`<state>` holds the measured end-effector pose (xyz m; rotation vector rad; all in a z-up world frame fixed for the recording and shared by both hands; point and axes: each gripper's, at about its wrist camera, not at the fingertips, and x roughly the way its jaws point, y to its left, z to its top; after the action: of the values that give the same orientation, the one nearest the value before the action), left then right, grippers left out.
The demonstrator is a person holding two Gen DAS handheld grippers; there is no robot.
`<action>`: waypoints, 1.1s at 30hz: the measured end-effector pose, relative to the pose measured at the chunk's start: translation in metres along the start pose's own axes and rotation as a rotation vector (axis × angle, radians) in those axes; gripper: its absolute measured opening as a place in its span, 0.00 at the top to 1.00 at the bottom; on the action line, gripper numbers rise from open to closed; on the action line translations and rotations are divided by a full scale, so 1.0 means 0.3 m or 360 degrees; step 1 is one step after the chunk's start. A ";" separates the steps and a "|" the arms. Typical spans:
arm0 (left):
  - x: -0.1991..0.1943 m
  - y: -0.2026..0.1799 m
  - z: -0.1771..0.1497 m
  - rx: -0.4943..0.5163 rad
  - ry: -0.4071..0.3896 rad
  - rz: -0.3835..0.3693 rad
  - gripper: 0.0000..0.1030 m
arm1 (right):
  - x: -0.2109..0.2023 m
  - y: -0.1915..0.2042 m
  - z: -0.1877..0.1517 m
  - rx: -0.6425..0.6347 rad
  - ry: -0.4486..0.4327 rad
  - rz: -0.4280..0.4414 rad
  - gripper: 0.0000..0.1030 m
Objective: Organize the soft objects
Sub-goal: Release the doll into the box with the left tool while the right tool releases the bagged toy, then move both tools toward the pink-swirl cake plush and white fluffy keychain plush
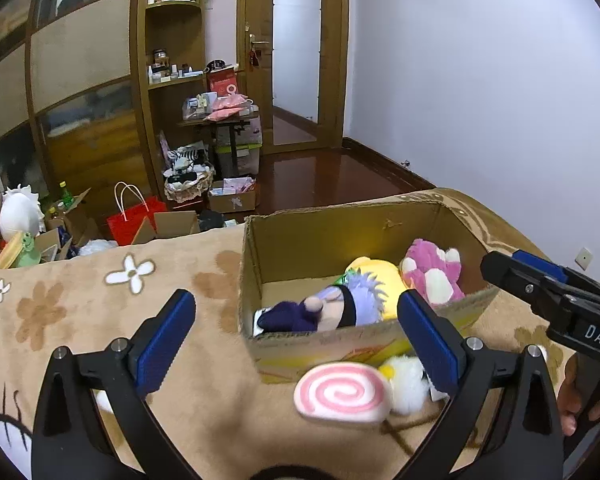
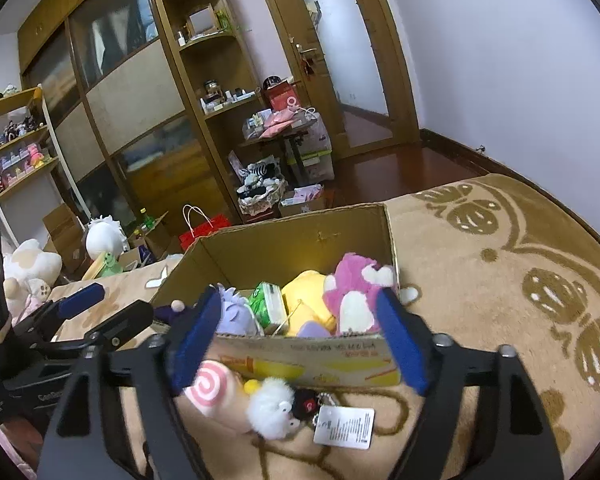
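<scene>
- Blanket (image 2: 500,280): tan, patterned with flowers and butterflies, spread over the bed; carries everything listed below.
- Cardboard box (image 2: 292,240): open-topped, at 12 o'clock from both claws; printed front wall faces them.
- Left claw (image 1: 296,344): spread wide, empty, hovering just short of the box front.
- Right claw (image 2: 296,340): spread wide, empty, fingers framing the box's front wall; also seen at 3 o'clock in the left view.
- Yellow plush (image 2: 304,292): inside the box, centre.
- Pink plush (image 2: 352,296): inside, at the right wall, beside the yellow one.
- Purple-haired doll (image 1: 332,304): inside, lying along the front wall, left of centre.
- Swirl plush (image 1: 342,396): pink-and-white spiral, on the blanket outside the box, at its front wall.
- White fluffy plush (image 2: 272,408): touching the swirl's right side.
- Paper tag (image 2: 344,426): lying just right of the fluffy plush.
</scene>
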<state>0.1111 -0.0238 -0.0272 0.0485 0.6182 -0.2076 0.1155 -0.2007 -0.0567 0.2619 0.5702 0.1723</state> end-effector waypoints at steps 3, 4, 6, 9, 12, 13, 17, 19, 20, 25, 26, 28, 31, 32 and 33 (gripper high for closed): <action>-0.035 -0.002 -0.012 0.0015 0.0003 0.0012 0.02 | -0.030 0.010 -0.003 0.0000 -0.0014 0.0001 0.02; -0.050 -0.001 -0.017 0.0019 0.0001 0.0016 0.02 | -0.046 0.016 -0.004 -0.0005 -0.0024 -0.0005 0.00; -0.076 0.002 -0.025 0.0021 -0.0003 0.0017 0.02 | -0.065 0.024 -0.004 -0.0015 -0.0033 -0.0009 0.00; -0.111 0.005 -0.034 0.0016 -0.0003 0.0008 0.02 | -0.094 0.033 -0.008 -0.0021 -0.0033 -0.0020 0.00; -0.140 0.003 -0.042 0.0019 0.0004 0.0021 0.02 | -0.117 0.038 -0.011 -0.0019 -0.0028 -0.0027 0.00; -0.147 0.003 -0.043 0.0020 0.0005 0.0026 0.02 | -0.123 0.038 -0.011 -0.0019 -0.0027 -0.0027 0.00; -0.164 -0.002 -0.047 0.0036 0.0025 0.0026 0.02 | -0.130 0.039 -0.013 -0.0020 -0.0028 -0.0031 0.00; -0.164 -0.004 -0.054 0.0041 0.0045 0.0032 0.02 | -0.135 0.039 -0.017 -0.0015 -0.0026 -0.0025 0.00; -0.163 -0.005 -0.060 0.0039 0.0053 0.0031 0.02 | -0.139 0.039 -0.021 -0.0010 -0.0022 -0.0025 0.00; -0.133 -0.009 -0.082 0.0047 0.0109 0.0027 0.02 | -0.141 0.041 -0.047 -0.0002 0.0014 -0.0028 0.00; -0.122 -0.011 -0.084 0.0046 0.0127 0.0029 0.02 | -0.137 0.043 -0.047 -0.0005 0.0023 -0.0033 0.00; -0.101 -0.011 -0.088 0.0036 0.0153 0.0024 0.02 | -0.121 0.043 -0.049 -0.0006 0.0044 -0.0049 0.00; -0.071 -0.011 -0.095 0.0017 0.0184 0.0018 0.02 | -0.093 0.038 -0.053 0.0009 0.0079 -0.0052 0.00; -0.064 -0.013 -0.099 0.0019 0.0190 0.0015 0.02 | -0.084 0.035 -0.055 0.0017 0.0092 -0.0055 0.00; -0.052 -0.015 -0.102 0.0027 0.0202 0.0011 0.02 | -0.075 0.032 -0.054 0.0026 0.0100 -0.0056 0.00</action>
<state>0.0803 -0.0221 -0.0430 0.0806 0.7428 -0.2043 0.0871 -0.1935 -0.0557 0.2627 0.6387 0.1425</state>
